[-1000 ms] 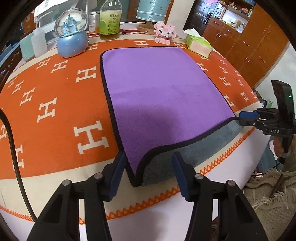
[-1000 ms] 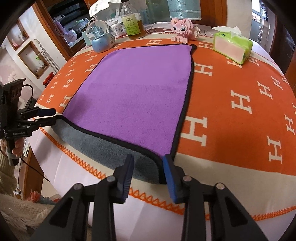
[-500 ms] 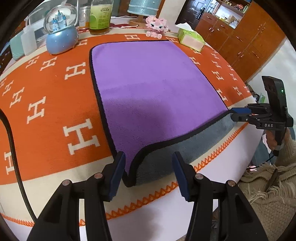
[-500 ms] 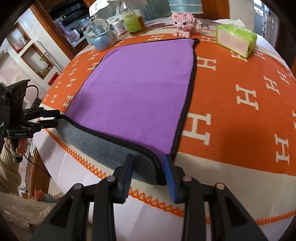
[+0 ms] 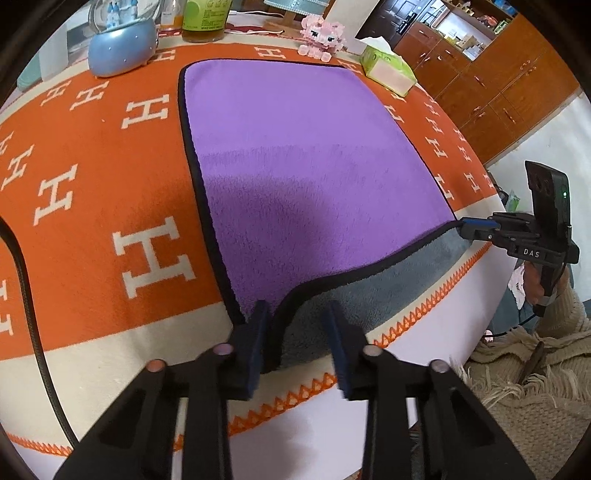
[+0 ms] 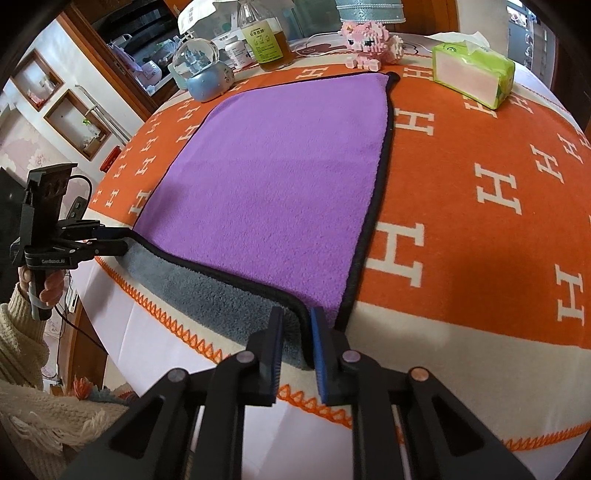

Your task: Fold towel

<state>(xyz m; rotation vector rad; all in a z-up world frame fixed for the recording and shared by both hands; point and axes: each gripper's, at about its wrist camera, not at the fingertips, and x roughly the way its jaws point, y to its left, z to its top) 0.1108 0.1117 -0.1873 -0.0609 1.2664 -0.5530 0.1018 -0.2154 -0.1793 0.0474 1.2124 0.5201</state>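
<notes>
A purple towel point(image 5: 306, 162) with black trim and a grey underside lies flat on the orange H-patterned table cover point(image 5: 92, 192); its near edge hangs over the table front. It also shows in the right wrist view point(image 6: 280, 177). My left gripper point(image 5: 295, 332) is open, its jaws on either side of the towel's near left corner. My right gripper point(image 6: 297, 332) has its jaws narrowly apart around the near right corner, with the trim between them. Each gripper shows at the far corner in the other's view, the right one point(image 5: 480, 230) and the left one point(image 6: 110, 242).
At the table's far side stand a blue snow globe point(image 5: 122, 44), a bottle of yellow liquid point(image 5: 203, 18), a pink brick figure point(image 5: 321, 35) and a green tissue pack point(image 5: 388, 70). Wooden cabinets point(image 5: 498, 81) are at the right. A black cable point(image 5: 26, 295) crosses the left.
Both grippers have moved forward onto the towel's near corners. The right gripper's jaws have narrowed around the trim. The towel lies as before.
</notes>
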